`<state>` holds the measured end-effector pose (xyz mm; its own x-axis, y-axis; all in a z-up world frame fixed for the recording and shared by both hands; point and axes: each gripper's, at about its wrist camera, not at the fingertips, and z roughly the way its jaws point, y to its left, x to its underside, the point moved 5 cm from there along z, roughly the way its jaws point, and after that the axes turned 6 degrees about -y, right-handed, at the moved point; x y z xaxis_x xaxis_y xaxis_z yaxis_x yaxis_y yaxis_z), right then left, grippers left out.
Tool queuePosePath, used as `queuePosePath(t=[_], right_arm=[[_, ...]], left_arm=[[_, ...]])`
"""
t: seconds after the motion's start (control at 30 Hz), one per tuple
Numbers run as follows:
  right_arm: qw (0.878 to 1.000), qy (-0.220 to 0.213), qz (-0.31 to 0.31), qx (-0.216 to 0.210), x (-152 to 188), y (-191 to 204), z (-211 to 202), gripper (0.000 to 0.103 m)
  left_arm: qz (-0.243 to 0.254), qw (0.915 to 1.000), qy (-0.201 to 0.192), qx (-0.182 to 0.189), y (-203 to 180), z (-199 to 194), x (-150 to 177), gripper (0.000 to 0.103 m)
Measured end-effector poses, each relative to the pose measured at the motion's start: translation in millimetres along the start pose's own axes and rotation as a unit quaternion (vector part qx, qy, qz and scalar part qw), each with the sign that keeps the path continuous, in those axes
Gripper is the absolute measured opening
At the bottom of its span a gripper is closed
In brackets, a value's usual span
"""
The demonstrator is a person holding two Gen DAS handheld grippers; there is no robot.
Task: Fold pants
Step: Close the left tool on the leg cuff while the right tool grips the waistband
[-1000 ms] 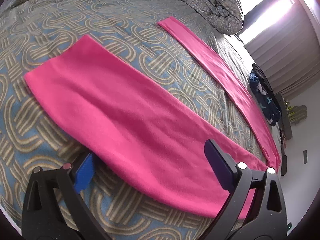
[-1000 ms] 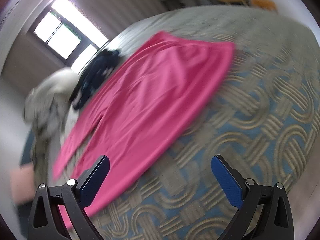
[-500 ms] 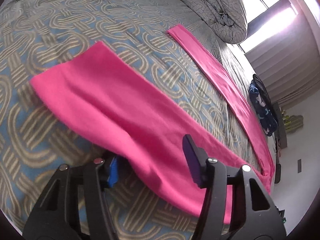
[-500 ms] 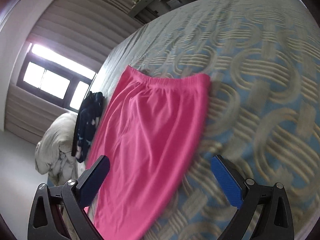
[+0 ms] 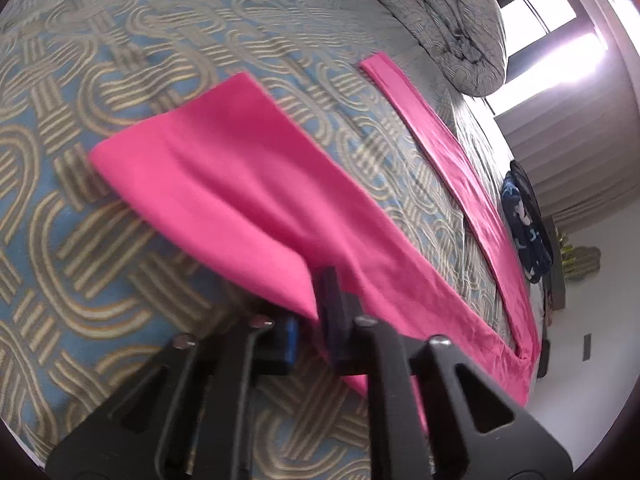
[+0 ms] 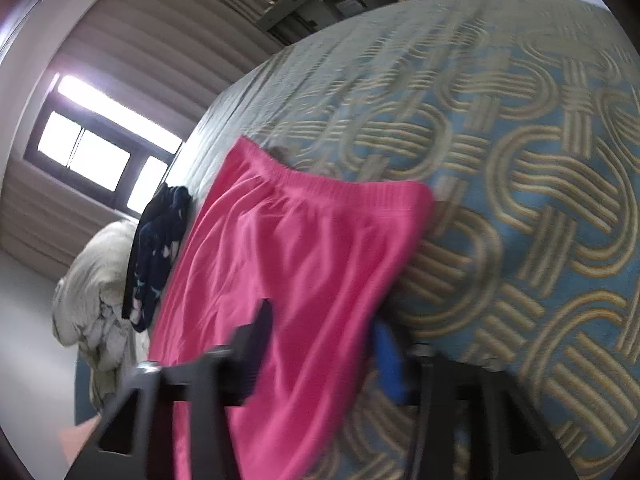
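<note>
big patterned bed (image 5: 120, 80) fills both views. pink pants (image 5: 240, 192) spread across the middle, legs toward upper right. left hand-held gripper (image 5: 310, 320) at bottom center pinching a leg edge; right hand-held gripper (image 6: 324, 344) half closed around fabric near the waistband (image 6: 340, 188), grip unclear.

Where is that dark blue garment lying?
The dark garment lies at the bed's window-side edge, just beyond the pink pants and next to the bunched grey duvet; the left view shows it at far right.

Bright window (image 6: 92, 156), pleated curtains (image 6: 168, 40)
</note>
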<state>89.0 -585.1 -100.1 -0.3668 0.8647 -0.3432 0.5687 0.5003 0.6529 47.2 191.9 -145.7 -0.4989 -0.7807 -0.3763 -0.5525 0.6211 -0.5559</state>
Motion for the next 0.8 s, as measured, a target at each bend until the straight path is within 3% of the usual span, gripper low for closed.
queuePosePath(t=[0.1,0.27,0.5,0.8], right_arm=[[1.000,0.004,0.016,-0.011,-1,-7,0,0.013],[1.000,0.003,0.011,-0.022,-1,-6,1,0.007],[0.997,0.015,0.053,-0.045,-4,-10,8,0.007],[0.996,0.002,0.081,-0.047,-12,-18,8,0.008]], left_arm=[[-0.002,1.0000,0.000,0.006,3,-2,1,0.009],[-0.002,0.9999,-0.006,0.011,2,-5,1,0.008],[-0.025,0.9993,-0.010,0.027,14,-4,-5,0.008],[-0.014,0.9996,-0.019,0.015,12,-4,-11,0.008]])
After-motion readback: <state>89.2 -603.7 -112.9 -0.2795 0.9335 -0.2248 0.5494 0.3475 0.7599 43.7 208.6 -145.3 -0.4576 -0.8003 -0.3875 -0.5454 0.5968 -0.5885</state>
